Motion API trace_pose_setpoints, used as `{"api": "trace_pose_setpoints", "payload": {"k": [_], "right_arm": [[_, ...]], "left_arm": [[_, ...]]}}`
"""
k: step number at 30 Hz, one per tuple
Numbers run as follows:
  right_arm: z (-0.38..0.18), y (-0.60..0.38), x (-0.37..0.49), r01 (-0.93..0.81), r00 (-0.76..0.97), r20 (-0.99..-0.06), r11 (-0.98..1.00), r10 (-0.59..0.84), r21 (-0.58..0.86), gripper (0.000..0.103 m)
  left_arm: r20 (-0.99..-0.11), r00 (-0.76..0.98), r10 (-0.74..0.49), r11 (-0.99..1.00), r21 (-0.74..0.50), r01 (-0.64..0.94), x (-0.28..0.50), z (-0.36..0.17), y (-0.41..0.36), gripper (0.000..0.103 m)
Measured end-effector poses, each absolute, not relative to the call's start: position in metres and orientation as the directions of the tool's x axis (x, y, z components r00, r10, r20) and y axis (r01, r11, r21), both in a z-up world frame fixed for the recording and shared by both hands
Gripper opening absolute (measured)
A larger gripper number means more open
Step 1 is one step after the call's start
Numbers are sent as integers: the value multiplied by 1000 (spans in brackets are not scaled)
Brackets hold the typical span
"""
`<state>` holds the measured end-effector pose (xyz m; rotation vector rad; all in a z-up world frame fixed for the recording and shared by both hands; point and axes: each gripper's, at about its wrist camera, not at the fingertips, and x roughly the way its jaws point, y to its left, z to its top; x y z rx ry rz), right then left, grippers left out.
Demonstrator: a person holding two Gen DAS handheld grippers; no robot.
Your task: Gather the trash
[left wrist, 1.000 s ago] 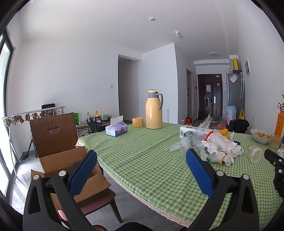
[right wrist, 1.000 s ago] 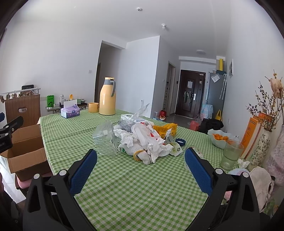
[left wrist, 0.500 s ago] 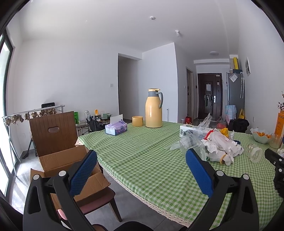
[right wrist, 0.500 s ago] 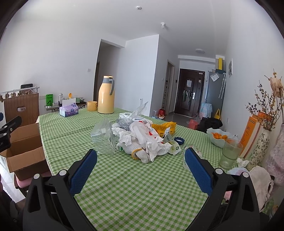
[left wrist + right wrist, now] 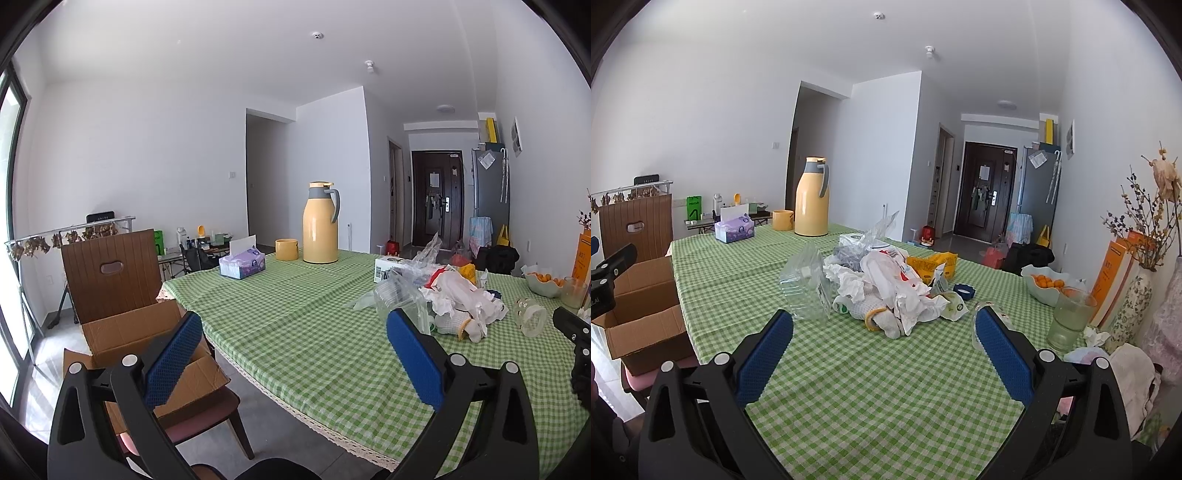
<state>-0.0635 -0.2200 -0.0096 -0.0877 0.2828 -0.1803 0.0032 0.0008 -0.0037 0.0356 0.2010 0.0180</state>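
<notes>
A pile of trash (image 5: 886, 288) lies mid-table on the green checked cloth: white crumpled bags, a clear plastic container (image 5: 805, 291), a yellow packet (image 5: 932, 264), a white work glove. It also shows at the right of the left wrist view (image 5: 454, 299). An open cardboard box (image 5: 144, 339) sits on a chair left of the table, also in the right wrist view (image 5: 642, 306). My left gripper (image 5: 293, 358) is open and empty, over the table's near-left edge. My right gripper (image 5: 884, 354) is open and empty, short of the pile.
A yellow thermos (image 5: 812, 197), yellow cup (image 5: 783, 220) and tissue box (image 5: 734, 229) stand at the far end. A glass of water (image 5: 1069, 319), fruit bowl (image 5: 1045, 284), books and a flower vase (image 5: 1134, 295) line the right side. A tipped glass jar (image 5: 530, 317) lies near the pile.
Both views shift only slightly; the right gripper has edged a little closer to the trash pile. Both grippers stay open.
</notes>
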Motion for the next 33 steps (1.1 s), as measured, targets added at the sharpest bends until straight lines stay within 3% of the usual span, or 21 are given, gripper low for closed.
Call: {"api": "trace_pose_setpoints", "payload": {"k": [33], "right_arm": [[-10,-221,-60,165,943,-275,981,-188,-107,95]], "left_arm": [[-204,978,37,999,29,-32,8,-4,6,97]]}}
